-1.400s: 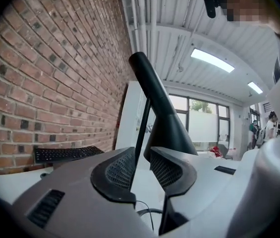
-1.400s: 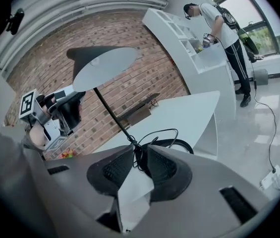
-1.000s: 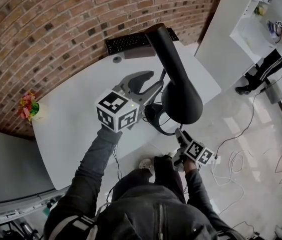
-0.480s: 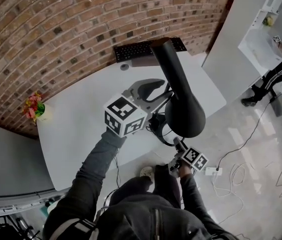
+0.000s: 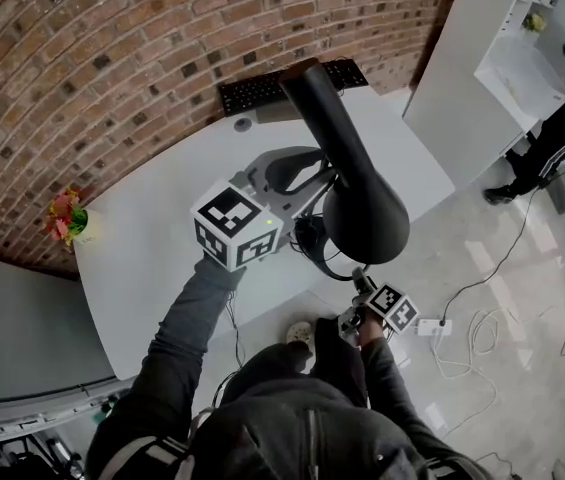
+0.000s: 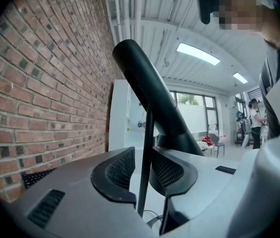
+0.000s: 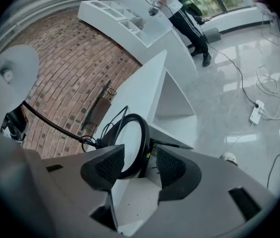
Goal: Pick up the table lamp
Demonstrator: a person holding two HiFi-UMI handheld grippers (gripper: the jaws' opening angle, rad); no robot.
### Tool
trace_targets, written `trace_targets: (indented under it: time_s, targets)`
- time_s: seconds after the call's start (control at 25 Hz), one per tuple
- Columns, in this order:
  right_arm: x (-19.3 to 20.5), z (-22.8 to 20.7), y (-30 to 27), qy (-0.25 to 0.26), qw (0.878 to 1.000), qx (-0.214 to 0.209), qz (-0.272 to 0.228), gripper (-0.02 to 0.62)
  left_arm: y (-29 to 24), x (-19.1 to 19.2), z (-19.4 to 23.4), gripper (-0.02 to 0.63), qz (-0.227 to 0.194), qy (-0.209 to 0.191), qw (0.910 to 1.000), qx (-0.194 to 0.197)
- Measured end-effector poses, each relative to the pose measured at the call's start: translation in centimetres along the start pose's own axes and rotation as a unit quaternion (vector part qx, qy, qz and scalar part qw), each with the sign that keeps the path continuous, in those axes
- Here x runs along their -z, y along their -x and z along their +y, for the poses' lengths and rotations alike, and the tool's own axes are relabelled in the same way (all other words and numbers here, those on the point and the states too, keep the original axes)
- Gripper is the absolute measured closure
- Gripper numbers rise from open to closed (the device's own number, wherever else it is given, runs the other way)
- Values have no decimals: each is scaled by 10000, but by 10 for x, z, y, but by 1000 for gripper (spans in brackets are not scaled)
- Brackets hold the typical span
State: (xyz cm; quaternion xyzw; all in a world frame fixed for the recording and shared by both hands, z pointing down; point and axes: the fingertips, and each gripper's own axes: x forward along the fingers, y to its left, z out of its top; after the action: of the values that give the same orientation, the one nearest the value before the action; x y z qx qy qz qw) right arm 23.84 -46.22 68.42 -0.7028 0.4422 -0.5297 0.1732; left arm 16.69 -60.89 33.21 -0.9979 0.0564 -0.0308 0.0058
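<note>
Brick wall (image 5: 112, 58) backed the white table (image 5: 152, 258). At its near edge the left gripper (image 6: 142, 165) pointed level, jaws just closing round the thin stem (image 6: 146, 157) of the table lamp (image 5: 352, 168), with a sliver of gap still showing on one side. Lower down, the right gripper (image 7: 140, 165) had its jaws apart, and the lamp's ring base (image 7: 144, 133) stood between them unpressed. The dark shade hung over that gripper. A keyboard (image 5: 272, 86) lay by the wall.
</note>
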Motion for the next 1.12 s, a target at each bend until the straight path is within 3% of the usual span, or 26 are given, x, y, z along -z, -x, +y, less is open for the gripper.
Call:
trace_targets:
  time_s: [0.2,0.32,0.72,0.88,1.12]
  targets:
    - [5,1,-15,-585,9980,-212,67,437,-3,1,-7,543,-39,-158,9999,52]
    - [6,-7,-18,-599,9981,-130,40,505,-3,1,-8,545,-85,-141,9999,1]
    - [7,-8,-26,-713,9971,-261,88,531,-3,2,-9,552,9,-183,9998,-85]
    - [6,-8,-27,-639,9975,-270,104,532,-3,-1,-15,552,-73,-272,9996,67]
    - [8,-9,-19,-897,9955,-300,106,537,-7,-5,-18,554,-115,-245,9996,57]
